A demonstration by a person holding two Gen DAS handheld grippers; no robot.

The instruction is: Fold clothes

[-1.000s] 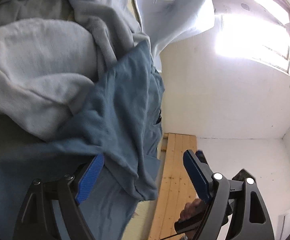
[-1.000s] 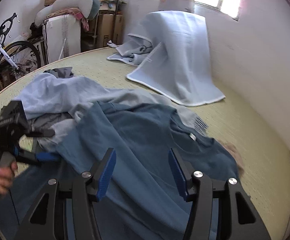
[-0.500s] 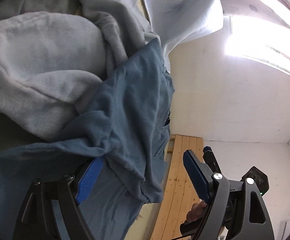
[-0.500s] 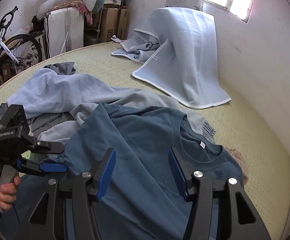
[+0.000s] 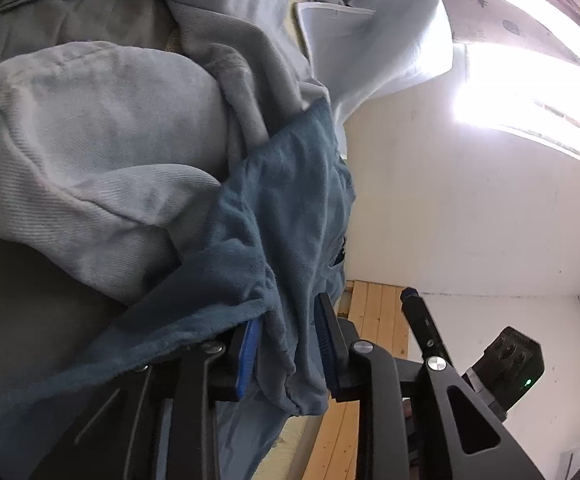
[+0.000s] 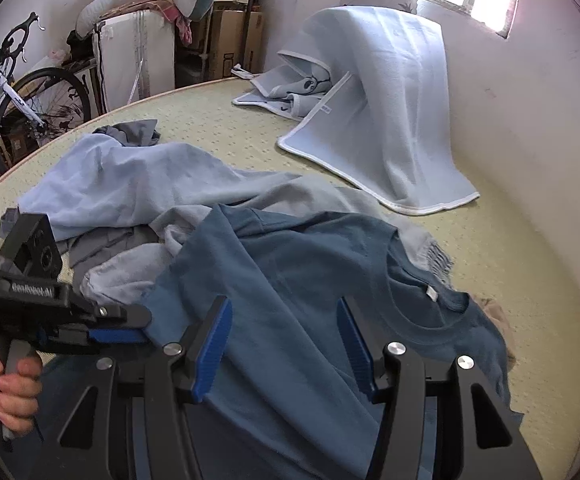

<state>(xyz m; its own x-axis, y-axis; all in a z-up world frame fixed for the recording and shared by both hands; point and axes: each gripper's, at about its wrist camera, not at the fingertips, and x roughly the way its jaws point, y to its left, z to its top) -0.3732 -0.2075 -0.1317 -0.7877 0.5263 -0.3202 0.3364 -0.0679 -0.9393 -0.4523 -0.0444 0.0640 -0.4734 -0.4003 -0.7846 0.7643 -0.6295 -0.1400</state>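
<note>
Blue cotton jersey is what matters here: a dark blue T-shirt [image 6: 290, 280] lies spread and rumpled over the mattress [image 6: 509, 248], half on top of a heap of paler clothes. Its neck hole with the white label sits at about 3 o'clock in the right wrist view, and one sleeve points up toward 12 o'clock.

Left tongs [image 5: 286, 354] have narrowed on a bunched fold of that shirt; cloth fills the gap between the blue pads and hangs out below them. In the right wrist view they come in from 9 o'clock at the shirt's edge, with a hand [image 6: 6, 392] squeezing the handle. Right tongs [image 6: 286, 344] stand wide apart above the shirt's body, holding nothing.

By my judgement the shirt will handle as light, limp and stretchy. It will drape and sag from any single pinch, and a thick bunch may slip or drag extra layers along. It is not fragile. Beneath it, a pale grey garment [image 5: 90, 152] and a light blue top [image 6: 130, 176] may cling and ride up with it. A better hold would be a single layer at a seam, such as a shoulder or hem corner, with both tongs well apart so the cloth hangs flat.
</note>
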